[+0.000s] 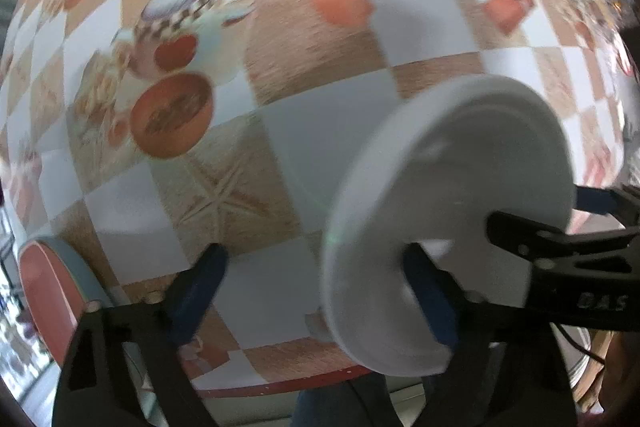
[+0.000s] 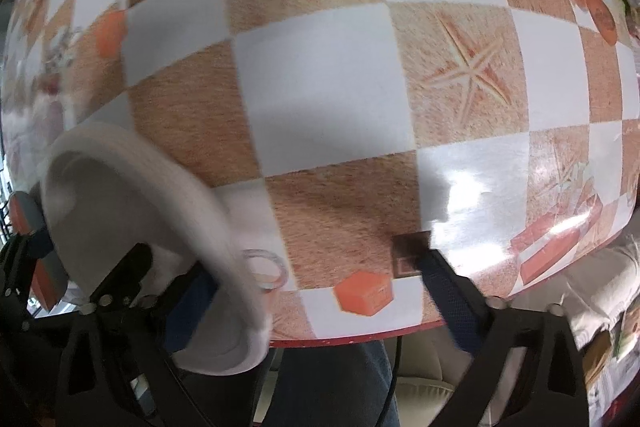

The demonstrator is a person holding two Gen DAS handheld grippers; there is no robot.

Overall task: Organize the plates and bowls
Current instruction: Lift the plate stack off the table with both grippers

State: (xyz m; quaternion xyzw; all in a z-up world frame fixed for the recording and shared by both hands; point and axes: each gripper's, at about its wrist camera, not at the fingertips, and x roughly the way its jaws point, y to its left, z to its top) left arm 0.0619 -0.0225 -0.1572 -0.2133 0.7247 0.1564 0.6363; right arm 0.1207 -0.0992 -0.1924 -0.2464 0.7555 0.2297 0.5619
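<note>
A white plate [image 1: 452, 219] is tilted on edge in the air above the checkered tablecloth [image 1: 312, 39]. My left gripper [image 1: 316, 291] is wide open; its right finger [image 1: 432, 303] lies against the plate's face and its left finger [image 1: 196, 291] stands free. In the right wrist view the same plate [image 2: 132, 227] sits at the lower left, against my right gripper's left finger [image 2: 188, 311]. My right gripper [image 2: 316, 303] is wide open too, and its right finger [image 2: 448, 295] stands free. The other gripper's black frame [image 1: 560, 267] reaches in at the plate's right rim.
A red plate with a blue rim [image 1: 52, 291] stands on edge at the far lower left, also in the right wrist view [image 2: 36, 247]. A clear glass rim [image 2: 266, 269] shows just behind the white plate. The table's red front edge [image 2: 360, 337] runs below the grippers.
</note>
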